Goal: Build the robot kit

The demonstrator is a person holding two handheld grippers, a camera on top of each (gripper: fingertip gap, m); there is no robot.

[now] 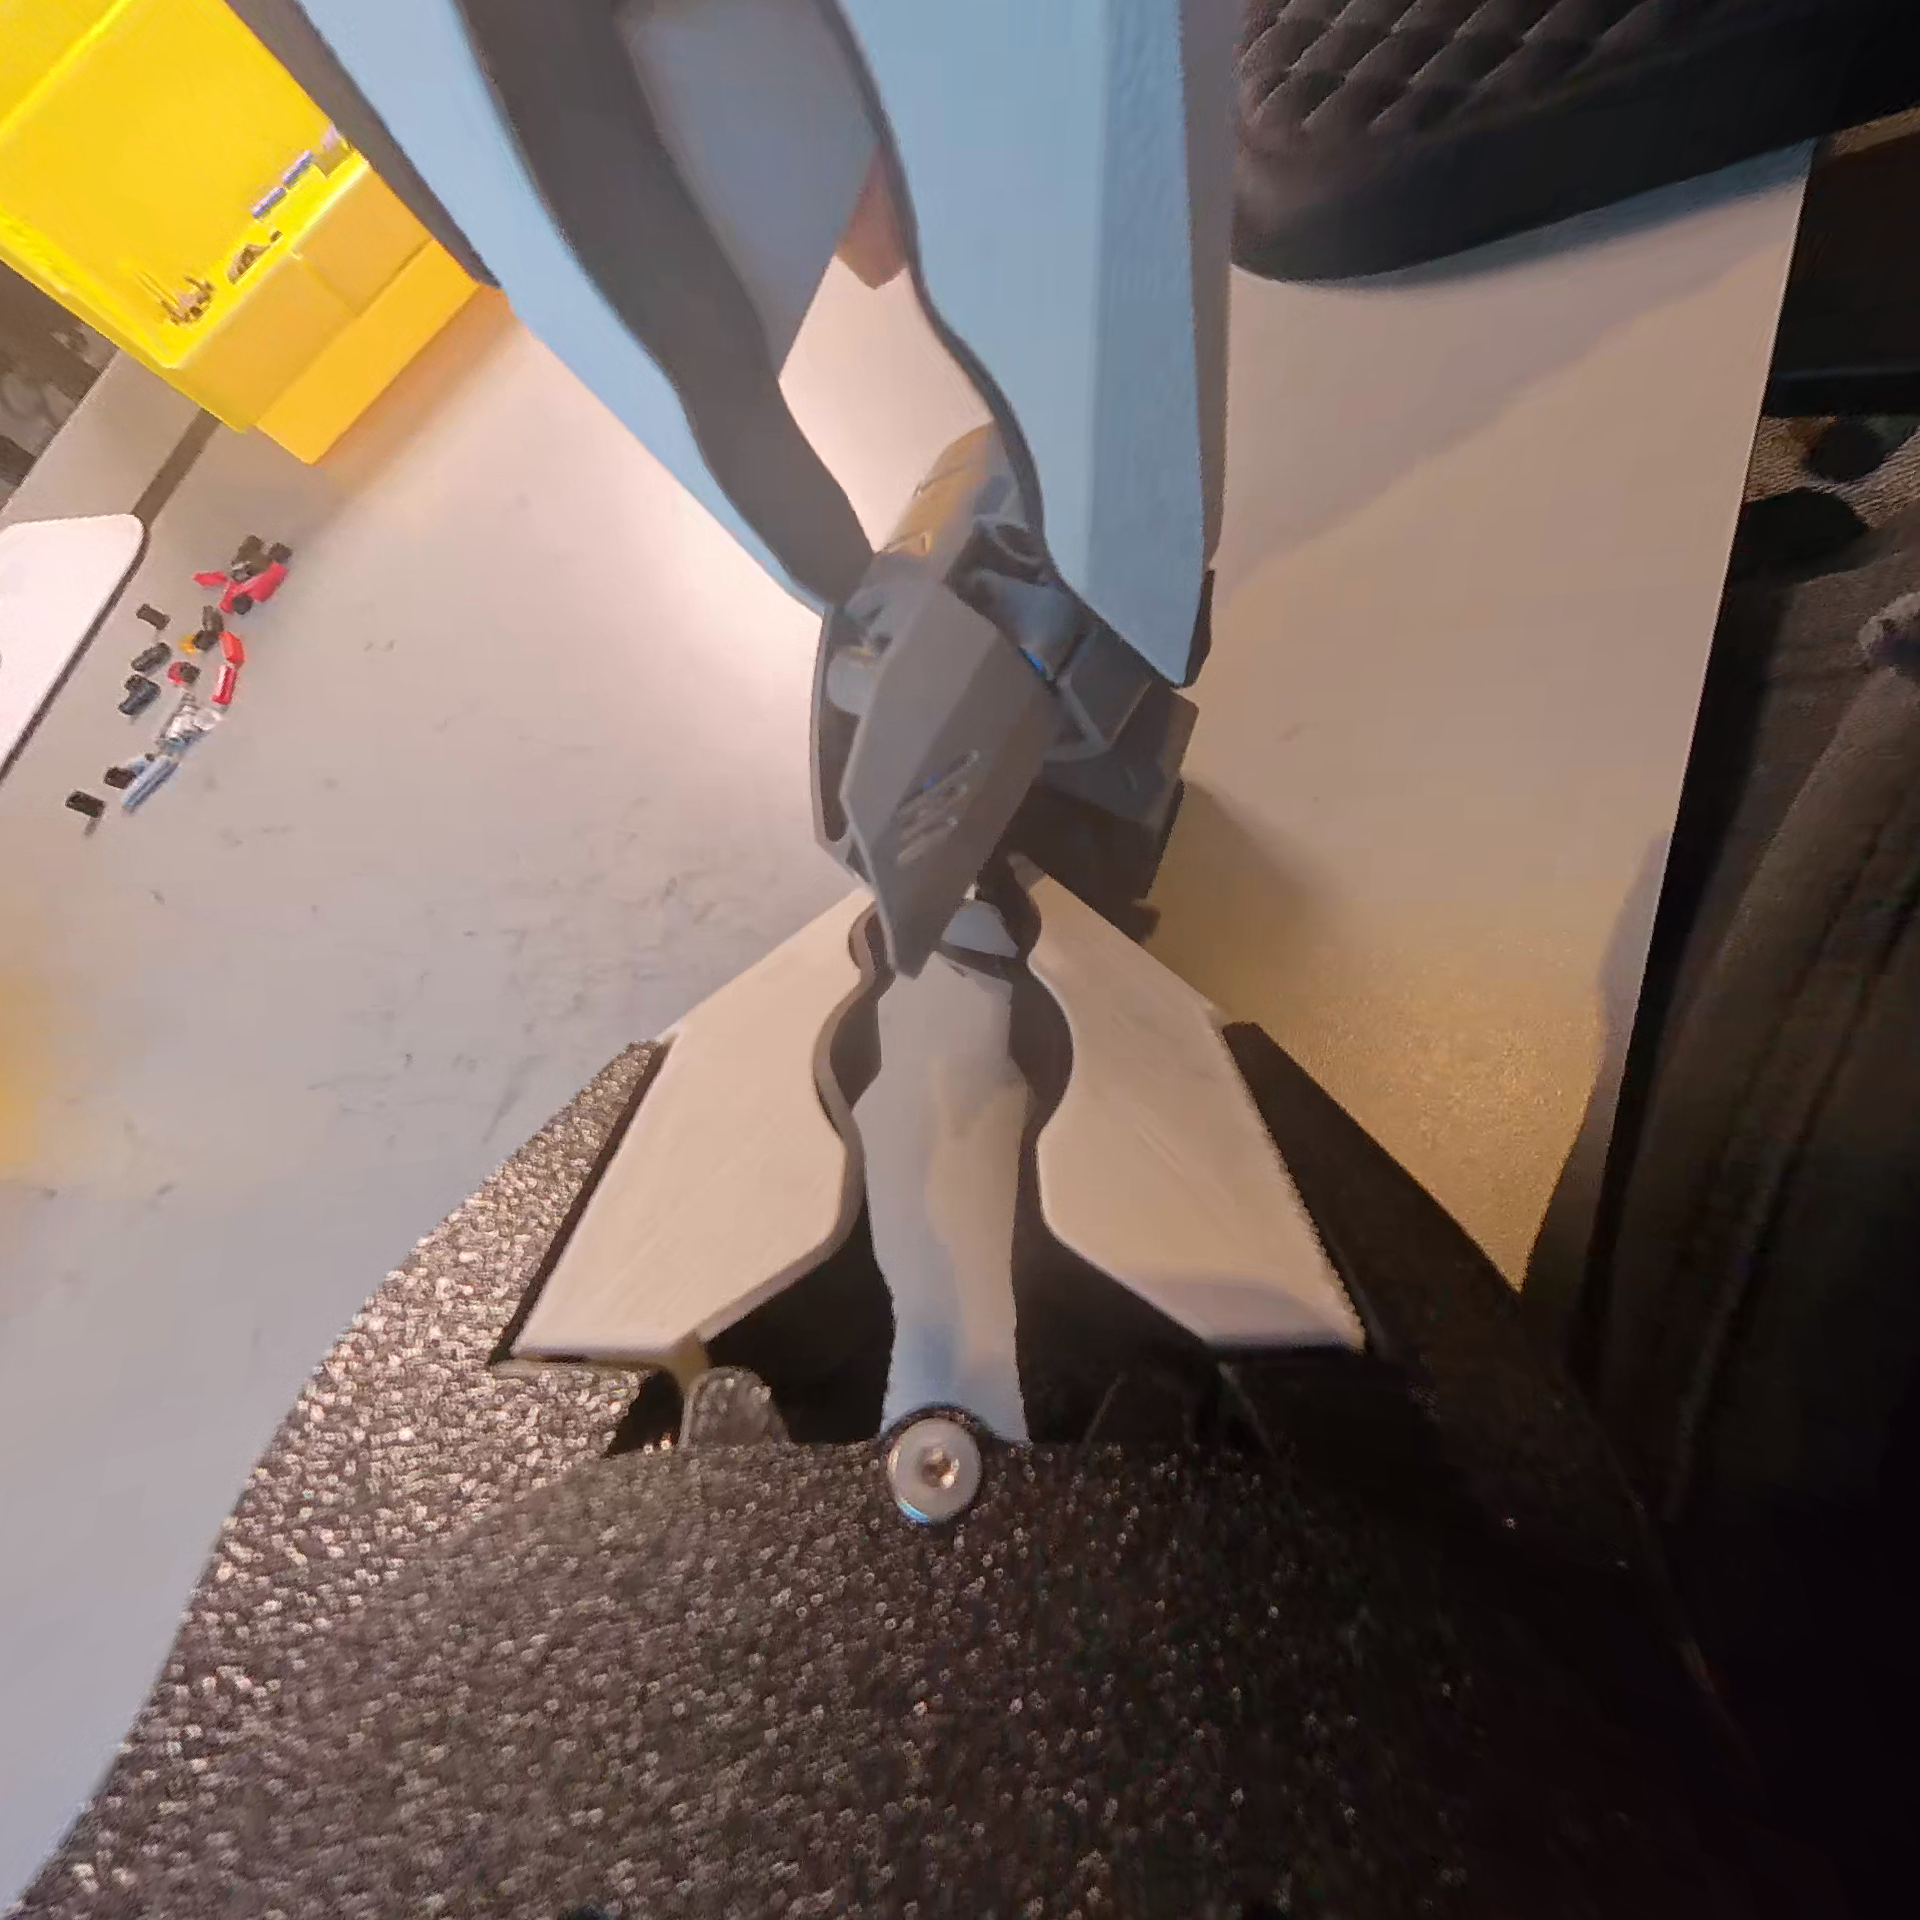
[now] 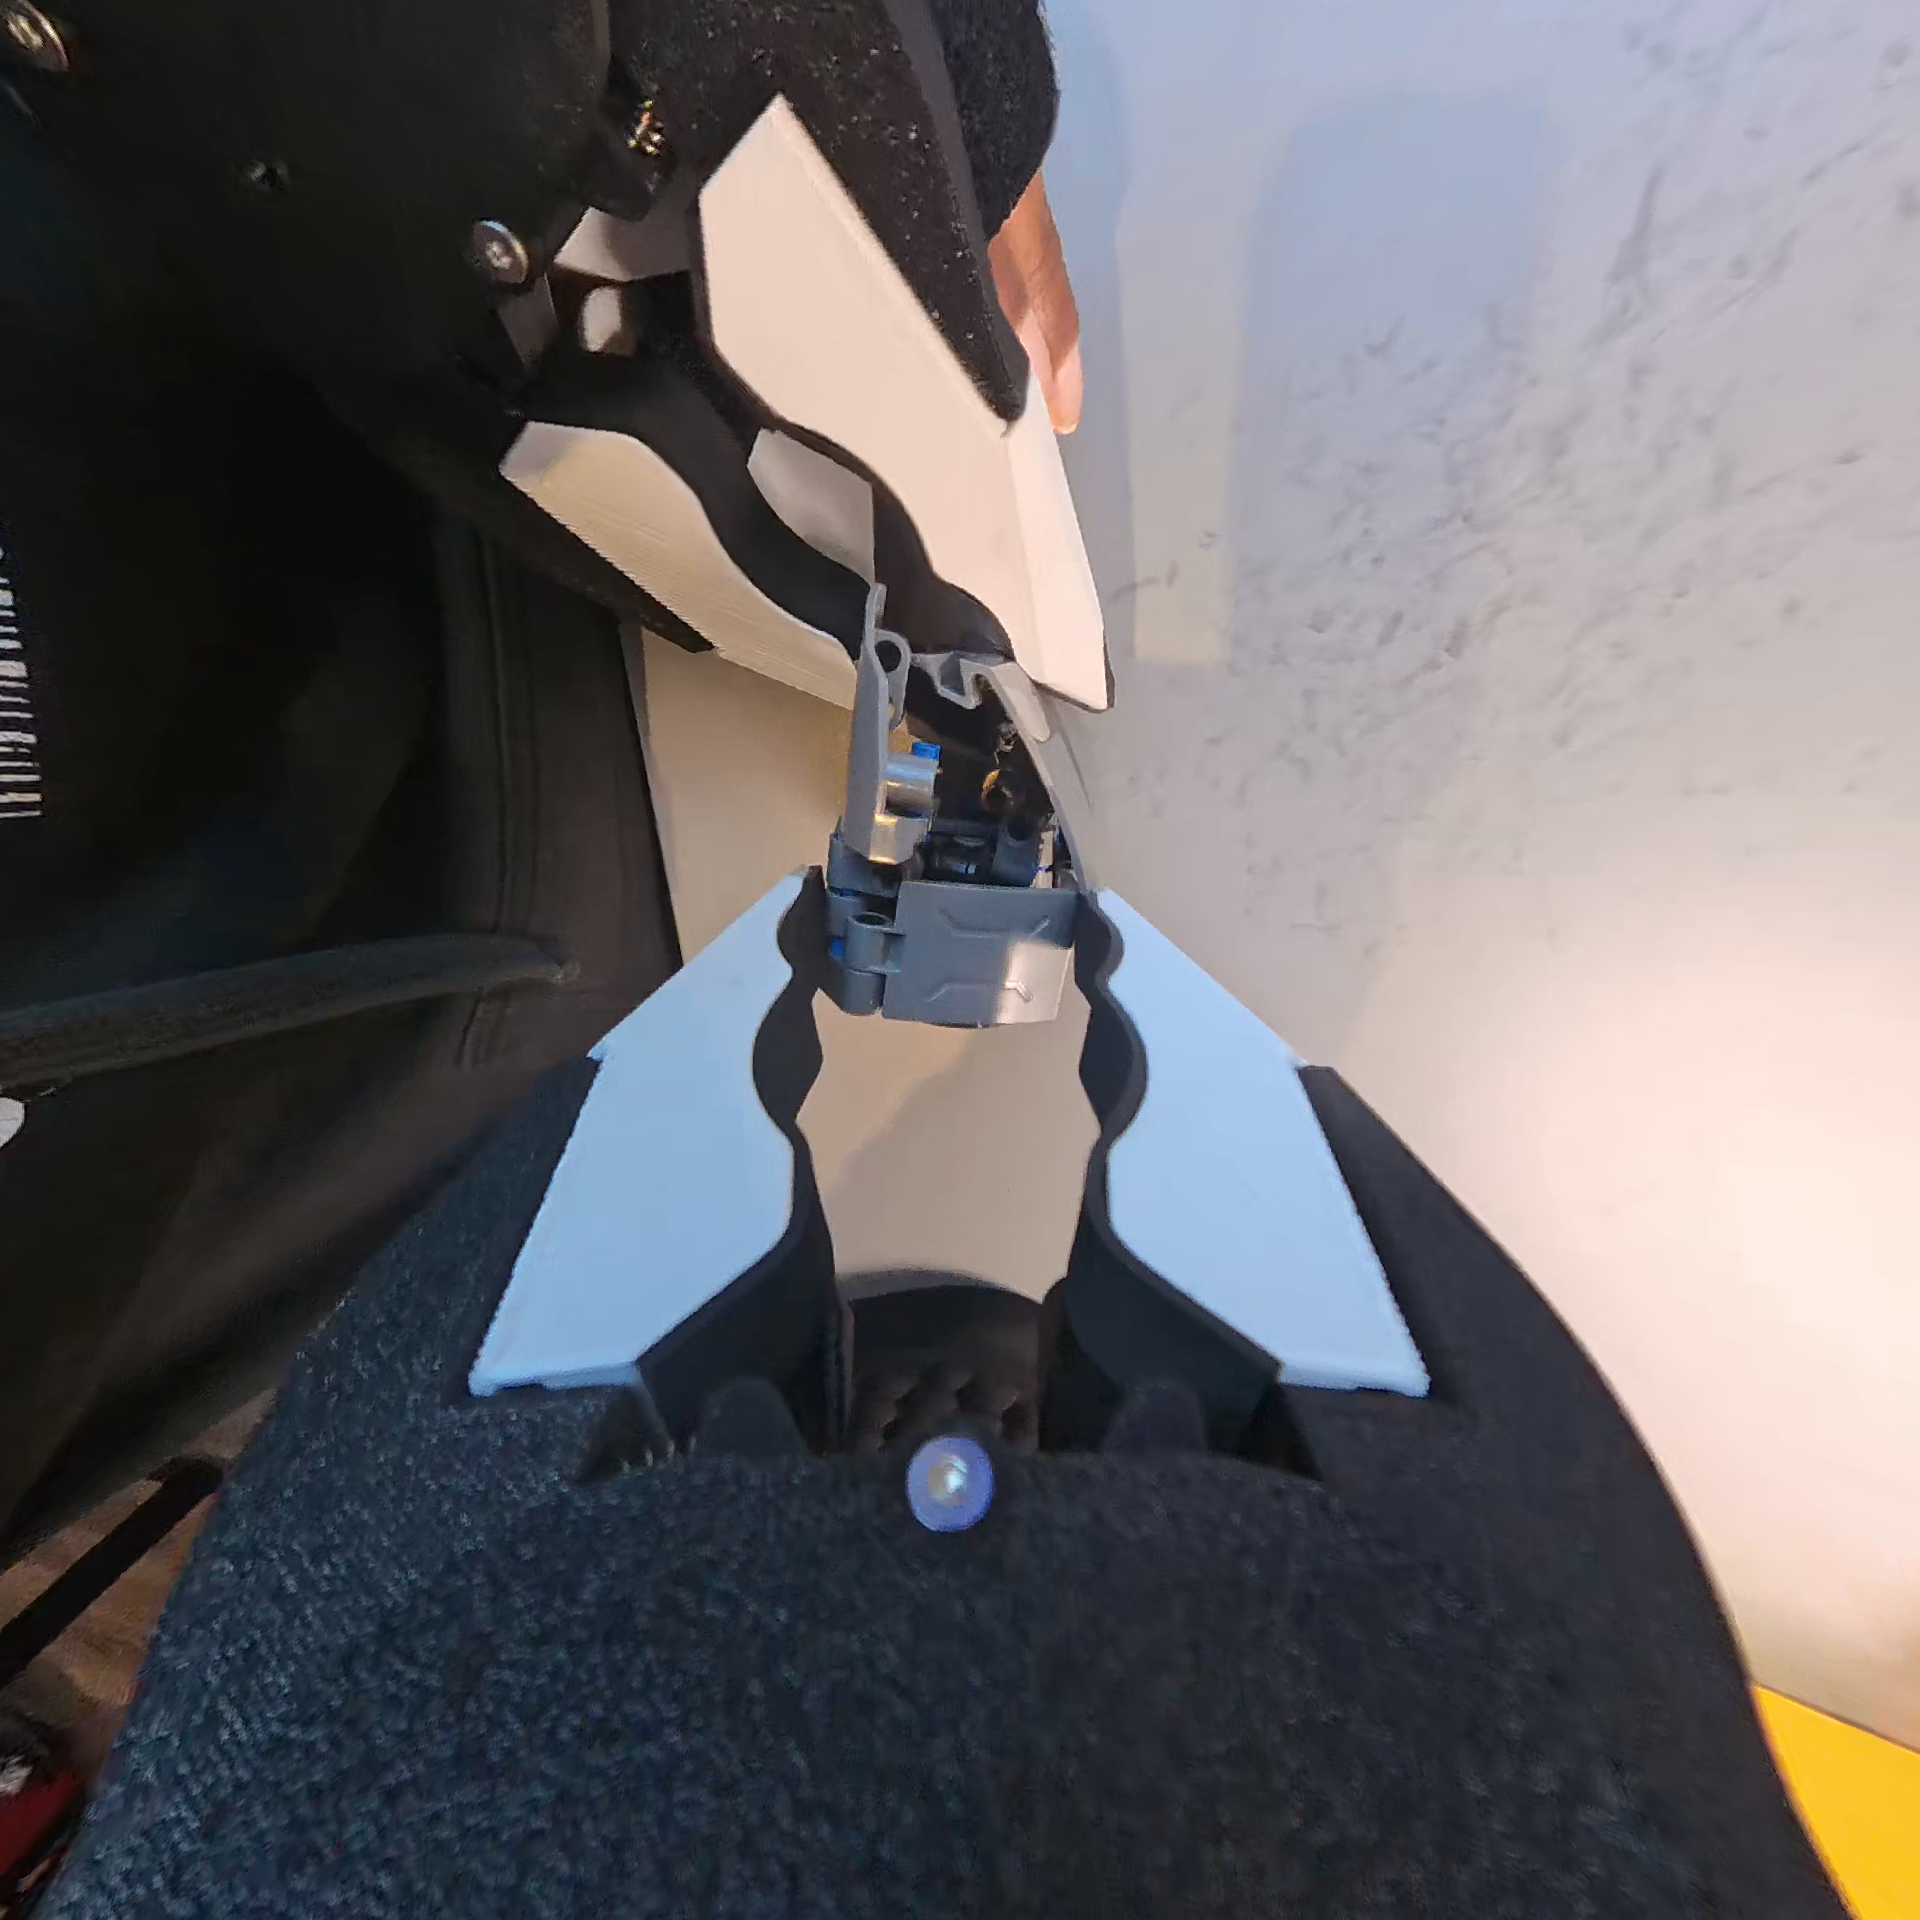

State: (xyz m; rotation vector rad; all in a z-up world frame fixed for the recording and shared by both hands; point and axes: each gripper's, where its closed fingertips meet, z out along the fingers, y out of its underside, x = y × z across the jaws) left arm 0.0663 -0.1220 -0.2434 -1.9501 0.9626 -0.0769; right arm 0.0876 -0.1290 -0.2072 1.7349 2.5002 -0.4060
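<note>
Left wrist view: a grey toy-brick model [image 1: 935, 758] is pinched at its tip by the nearly closed left hand-held gripper [image 1: 951, 935], above the white worktop [image 1: 468, 935]. Small loose bricks [image 1: 192, 675] lie far off.

Right wrist view: the same model is gripped by the partly open right hand-held gripper [image 2: 951, 925].

Both wide-angle views bend straight lines near the edges, w/ warm yellowish light pooling on the pale table [image 1: 468, 935], brightest at centre in the left wrist view and at the right side in the right wrist view. The other gripper's blue-white fingers [image 1: 1091, 312] close to the lens are motion-blurred. Left part of the right wrist view is v. dim, near black; small parts [image 1: 187, 675] far off are soft.
</note>
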